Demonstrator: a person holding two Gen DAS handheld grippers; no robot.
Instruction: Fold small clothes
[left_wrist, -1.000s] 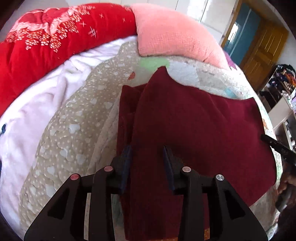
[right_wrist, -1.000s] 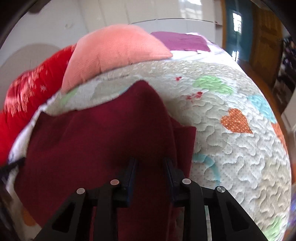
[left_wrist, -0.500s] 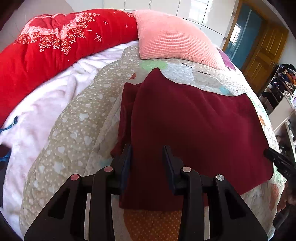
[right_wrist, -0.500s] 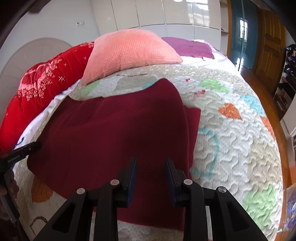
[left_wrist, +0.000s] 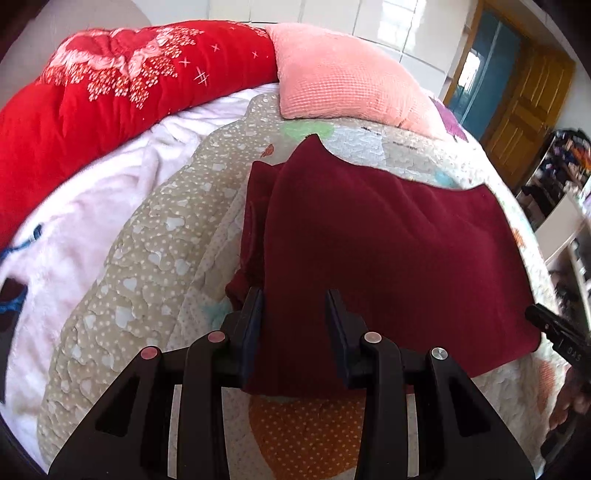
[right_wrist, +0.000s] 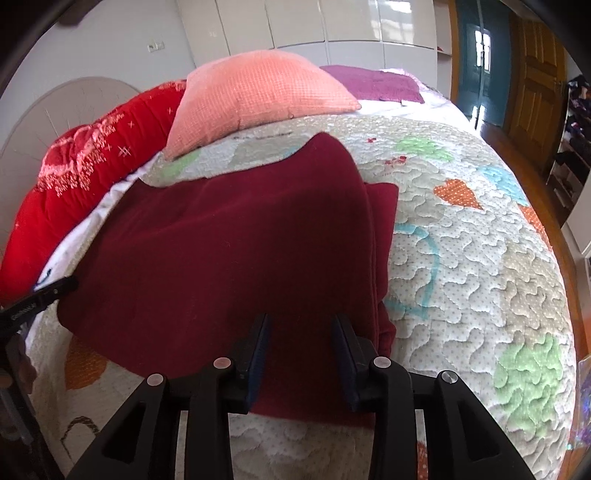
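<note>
Both claws, left claw (left_wrist: 293, 310) and right claw (right_wrist: 300, 336), gape empty, hiding the maroon garment's (left_wrist: 388, 251) near hem.

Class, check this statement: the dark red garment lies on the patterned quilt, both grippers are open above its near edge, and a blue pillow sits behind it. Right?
One thing is wrong: the pillow is salmon pink, not blue, as the right wrist view shows. The dark red garment does lie on the quilt, with the left gripper and right gripper open.

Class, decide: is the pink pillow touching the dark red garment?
Apart. The right wrist view shows a strip of the patterned quilt between the pink pillow and the far edge of the dark red garment.
</note>
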